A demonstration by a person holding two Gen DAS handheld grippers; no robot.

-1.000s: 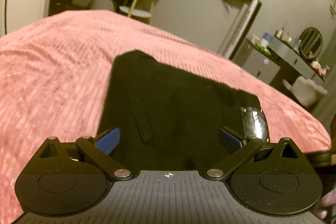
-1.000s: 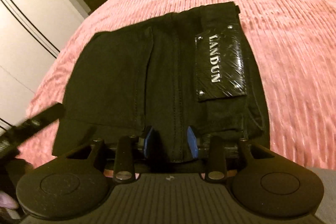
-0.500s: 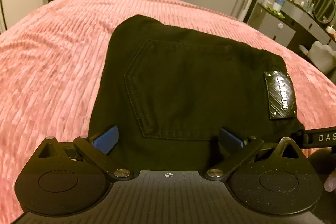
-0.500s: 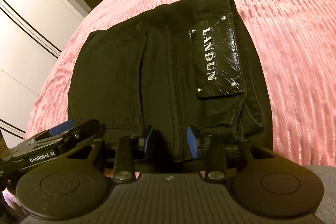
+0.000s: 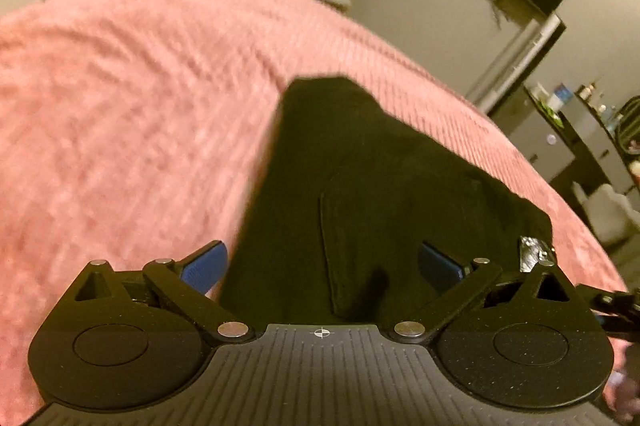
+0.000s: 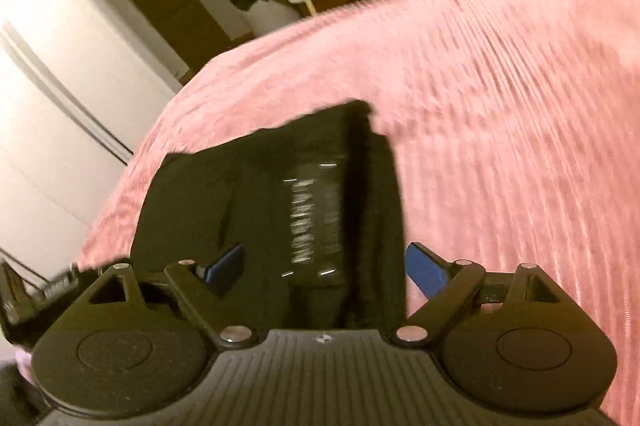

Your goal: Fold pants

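Where pants (image 5: 400,186) lie: pink ribbed bedspread (image 5: 120,106).

- Left gripper (image 5: 322,264): matte black housing, ribbed grey centre plate with small white crosshair mark.
- Two round black discs flanking the plate; angled black linkage arms pinned with silver rivets.
- Blue textured pads (image 5: 202,266) on fingertips.
- Right gripper (image 6: 324,266): identical build, black with ribbed plate, silver rivets, blue pads (image 6: 424,272).
- Triangular cut-outs in outer brackets of both units.
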